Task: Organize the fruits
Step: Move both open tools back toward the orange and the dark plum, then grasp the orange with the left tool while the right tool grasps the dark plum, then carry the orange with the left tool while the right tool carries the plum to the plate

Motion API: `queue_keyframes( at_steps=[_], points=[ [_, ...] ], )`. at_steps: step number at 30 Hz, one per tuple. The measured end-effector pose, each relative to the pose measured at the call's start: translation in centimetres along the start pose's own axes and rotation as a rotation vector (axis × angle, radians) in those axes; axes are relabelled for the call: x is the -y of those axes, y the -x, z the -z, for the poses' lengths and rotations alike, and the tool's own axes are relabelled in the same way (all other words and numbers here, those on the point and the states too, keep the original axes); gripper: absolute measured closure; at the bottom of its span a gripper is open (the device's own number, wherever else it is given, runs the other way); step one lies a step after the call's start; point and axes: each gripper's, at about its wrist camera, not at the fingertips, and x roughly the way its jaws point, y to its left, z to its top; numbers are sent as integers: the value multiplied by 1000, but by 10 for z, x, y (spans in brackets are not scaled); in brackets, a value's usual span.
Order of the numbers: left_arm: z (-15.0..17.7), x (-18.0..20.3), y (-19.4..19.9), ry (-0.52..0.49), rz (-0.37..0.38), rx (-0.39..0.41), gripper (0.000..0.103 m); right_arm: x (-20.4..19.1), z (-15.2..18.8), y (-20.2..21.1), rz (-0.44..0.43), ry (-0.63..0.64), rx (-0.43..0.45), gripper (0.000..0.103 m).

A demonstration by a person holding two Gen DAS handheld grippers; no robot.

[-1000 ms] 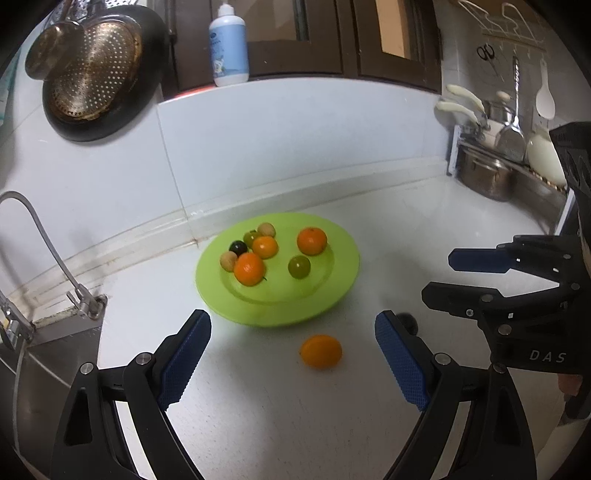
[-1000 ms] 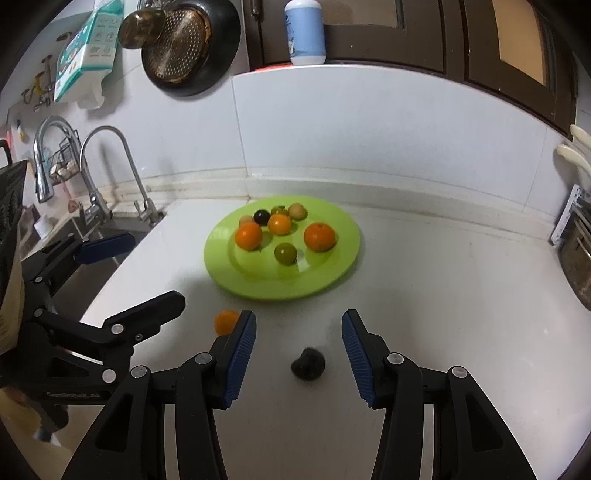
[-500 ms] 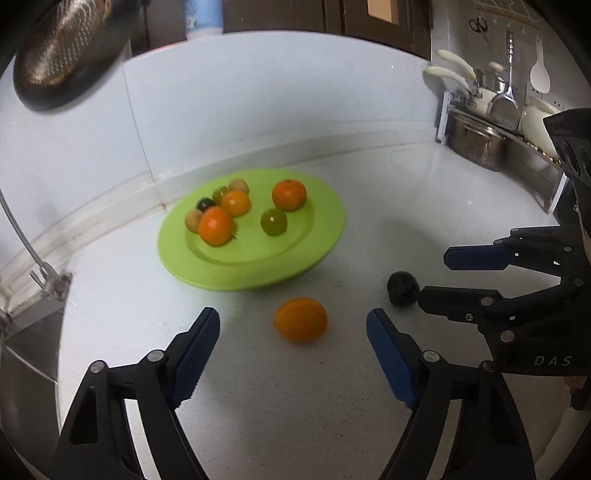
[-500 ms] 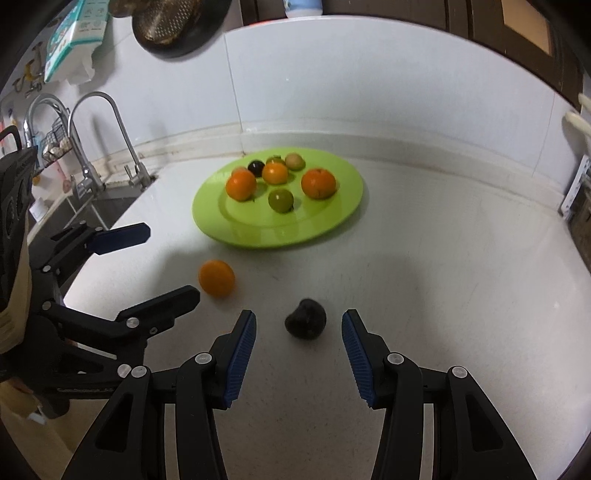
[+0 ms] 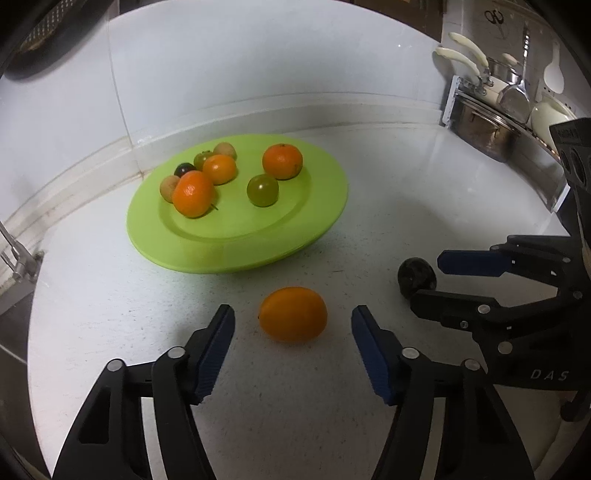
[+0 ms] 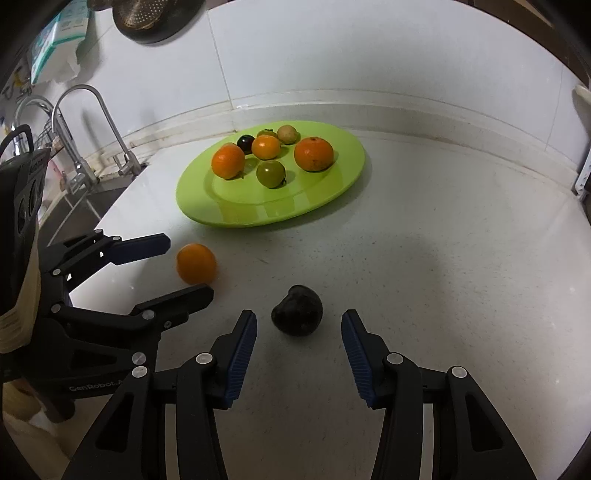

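Observation:
A green plate (image 5: 295, 229) holds several small fruits: oranges, green ones and dark ones. It also shows in the right wrist view (image 6: 343, 177). A loose orange (image 5: 293, 319) lies on the white counter just in front of my open left gripper (image 5: 291, 332), between its fingertips' line. In the right wrist view the orange (image 6: 195, 263) sits between the left gripper's fingers (image 6: 142, 247). A dark fruit (image 6: 297, 315) lies just ahead of my open right gripper (image 6: 298, 332). It also shows in the left wrist view (image 5: 416, 277), between the right gripper's fingers (image 5: 469, 260).
A sink with taps (image 6: 92, 122) lies left of the counter. A rack with pots and utensils (image 5: 491, 110) stands at the far right. A pan (image 6: 155, 18) hangs on the white wall behind the plate.
Both grippers have moved forward and down toward the counter. The orange now lies close between the left fingertips and the dark fruit close before the right fingertips.

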Motion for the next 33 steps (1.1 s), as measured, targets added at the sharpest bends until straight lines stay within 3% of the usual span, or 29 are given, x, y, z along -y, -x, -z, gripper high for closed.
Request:
queue_keyframes(
  at_steps=[14,23,33],
  points=[
    [0,-4,-7,41,24,-27,63,2,-3,-13,-29,-8,-15,70],
    [-3,-4,-3,49,32,-16,63,0,-5,-10,-23,0,1,71],
    [-9,-3,28,49,9,55,63,-5,-14,10,-30,16,61,71]
  ],
)
